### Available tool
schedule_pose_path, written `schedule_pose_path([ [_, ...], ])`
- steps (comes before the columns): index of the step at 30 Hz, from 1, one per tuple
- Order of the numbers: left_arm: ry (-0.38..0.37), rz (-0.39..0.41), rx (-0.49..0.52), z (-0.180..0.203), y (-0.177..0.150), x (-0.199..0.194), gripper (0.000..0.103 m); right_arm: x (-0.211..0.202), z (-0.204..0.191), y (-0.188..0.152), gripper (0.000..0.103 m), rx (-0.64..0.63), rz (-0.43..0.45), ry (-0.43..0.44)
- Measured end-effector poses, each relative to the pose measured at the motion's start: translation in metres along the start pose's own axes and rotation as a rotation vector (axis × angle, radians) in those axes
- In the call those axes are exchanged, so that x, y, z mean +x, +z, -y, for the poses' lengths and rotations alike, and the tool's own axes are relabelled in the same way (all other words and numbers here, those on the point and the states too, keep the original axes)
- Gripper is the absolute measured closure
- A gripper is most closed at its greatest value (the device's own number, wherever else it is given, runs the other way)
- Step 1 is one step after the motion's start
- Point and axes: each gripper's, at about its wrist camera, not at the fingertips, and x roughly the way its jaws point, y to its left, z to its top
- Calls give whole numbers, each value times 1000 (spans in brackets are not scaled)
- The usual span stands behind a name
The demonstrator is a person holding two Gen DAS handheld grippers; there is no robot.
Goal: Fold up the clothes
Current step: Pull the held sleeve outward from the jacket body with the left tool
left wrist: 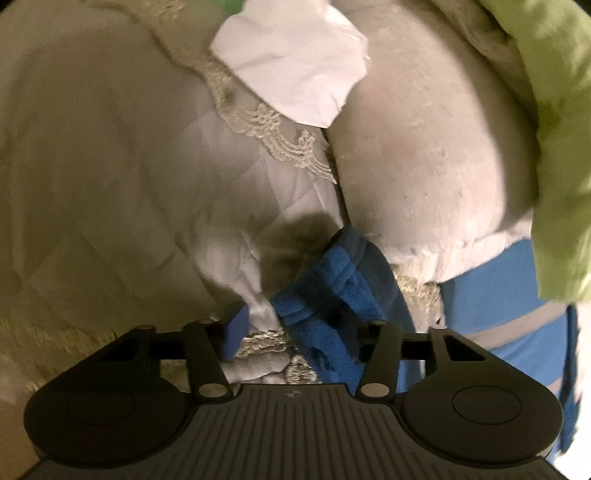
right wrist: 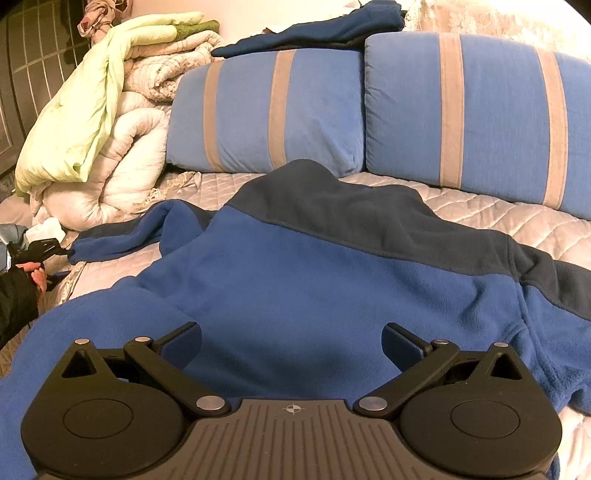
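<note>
Lying spread on the quilt, blue fleece, cuff between left gripper pads, grip uncertain; right gripper wide, empty, above fleece.

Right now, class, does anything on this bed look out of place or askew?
Yes. A crumpled white tissue lies loose on the quilted bedspread. The blue fleece jacket lies rumpled, its left sleeve bunched sideways, and another dark garment sprawls across the striped pillows.
</note>
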Motion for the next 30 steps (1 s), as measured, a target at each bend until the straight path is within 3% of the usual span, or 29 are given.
schedule_pose_path([
  [1,-21,-16,-33,-1,0,0,74,0,0,0,0,1,1,0],
  [7,-45,-82,-130,6,0,-3,74,0,1,0,0,3,4,3],
  [11,-86,-140,-329,-8,-3,7,74,-1,2,-1,0,4,9,3],
  [12,-80,-142,-325,-7,-1,6,83,-1,1,-1,0,5,12,3],
  [13,-56,-141,-287,-1,2,5,95,-1,1,-1,0,7,14,3],
  [15,-8,-123,-180,18,9,-2,96,-2,2,-1,0,11,16,5],
  [17,17,-93,-9,50,21,-16,96,-2,2,0,0,14,14,7],
  [20,1,43,335,106,36,-54,96,-2,3,1,0,15,16,10],
  [23,7,171,538,118,36,-84,96,-3,4,0,0,23,25,16],
  [25,132,171,568,100,34,-78,91,-4,6,0,0,31,33,21],
  [28,340,19,428,52,36,-52,81,-4,8,0,0,41,30,31],
  [29,387,-8,371,37,37,-48,78,-5,8,0,0,41,32,32],
  [30,376,11,308,26,37,-52,70,-5,8,0,0,41,33,32],
])
